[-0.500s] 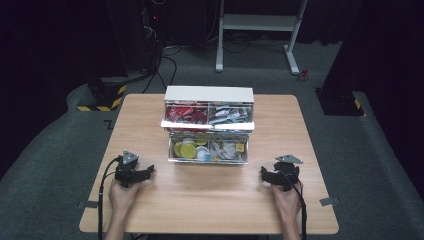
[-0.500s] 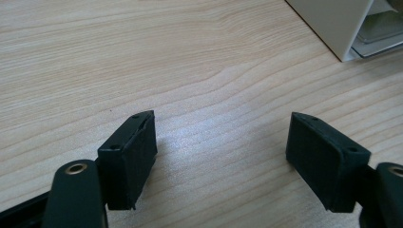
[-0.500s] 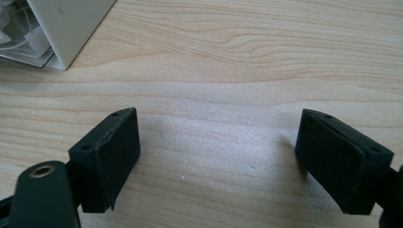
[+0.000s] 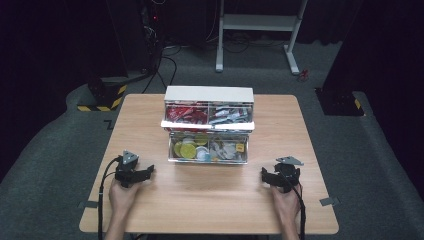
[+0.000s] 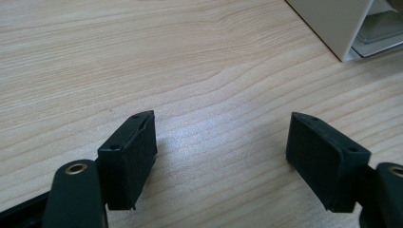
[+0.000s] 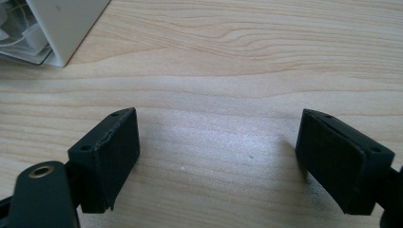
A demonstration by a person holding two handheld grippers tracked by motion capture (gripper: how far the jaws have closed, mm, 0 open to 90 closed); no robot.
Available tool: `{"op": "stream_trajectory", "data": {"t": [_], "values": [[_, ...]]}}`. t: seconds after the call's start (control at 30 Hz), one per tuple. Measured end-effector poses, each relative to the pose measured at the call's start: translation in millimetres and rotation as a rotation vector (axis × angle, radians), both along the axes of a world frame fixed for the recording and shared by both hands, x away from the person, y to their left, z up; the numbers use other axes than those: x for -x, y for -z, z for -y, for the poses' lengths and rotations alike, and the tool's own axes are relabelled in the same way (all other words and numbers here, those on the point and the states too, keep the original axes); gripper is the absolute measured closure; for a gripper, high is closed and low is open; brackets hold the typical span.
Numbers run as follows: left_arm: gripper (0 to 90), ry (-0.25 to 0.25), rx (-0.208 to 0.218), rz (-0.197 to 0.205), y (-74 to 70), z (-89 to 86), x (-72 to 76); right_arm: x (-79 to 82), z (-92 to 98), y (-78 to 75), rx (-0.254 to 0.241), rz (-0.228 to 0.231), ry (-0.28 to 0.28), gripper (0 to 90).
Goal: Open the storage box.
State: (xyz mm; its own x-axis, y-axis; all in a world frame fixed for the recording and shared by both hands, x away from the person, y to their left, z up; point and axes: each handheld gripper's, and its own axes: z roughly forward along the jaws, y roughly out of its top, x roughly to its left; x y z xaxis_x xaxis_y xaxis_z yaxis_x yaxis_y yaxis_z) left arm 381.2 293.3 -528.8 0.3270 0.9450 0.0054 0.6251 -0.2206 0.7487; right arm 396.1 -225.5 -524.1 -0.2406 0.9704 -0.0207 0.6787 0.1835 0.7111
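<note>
Both grippers rest unclenched and empty on the wooden table point(image 4: 210, 205), the left gripper point(image 4: 148, 171) and right gripper point(image 4: 263, 174) flanking the white two-tier organiser box point(image 4: 209, 95), its long axis crosswise, seemingly equidistant ahead.

A light wooden table point(image 4: 210, 210) stands on grey carpet point(image 4: 45, 165). Behind it, a white metal stand point(image 4: 260, 22) rests on the floor near trailing black cables point(image 4: 165, 65). A yellow-and-black striped base point(image 4: 102, 97) sits off the table's far left corner, and a dark base point(image 4: 340, 102) off its far right.
</note>
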Motion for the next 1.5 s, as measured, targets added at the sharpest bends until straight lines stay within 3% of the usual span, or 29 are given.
{"op": "stream_trajectory", "data": {"t": [0.5, 0.7, 0.87, 1.17, 1.5], "values": [[19.5, -0.001, -0.003, -0.012, 0.4, 1.2, -0.8, 0.1, -0.6, -0.3, -0.008, -0.003, -0.013, 15.9], [17.1, 0.009, -0.006, -0.015, 0.4, 1.4, -1.2, 1.6, 0.9, -2.9, -0.012, 0.005, -0.021, 30.4], [16.3, 0.009, -0.006, -0.016, 0.5, 1.5, -1.3, 2.7, 0.7, -4.0, -0.034, 0.002, -0.031, 33.2], [15.1, 0.011, -0.01, -0.019, 0.4, 1.5, -1.5, 6.7, -0.2, -8.3, -0.048, 0.043, -0.061, 40.4], [14.8, 0.012, -0.009, -0.019, 0.4, 1.4, -1.7, 11.7, -1.7, -13.6, -0.128, 0.056, -0.102, 44.6]]}}
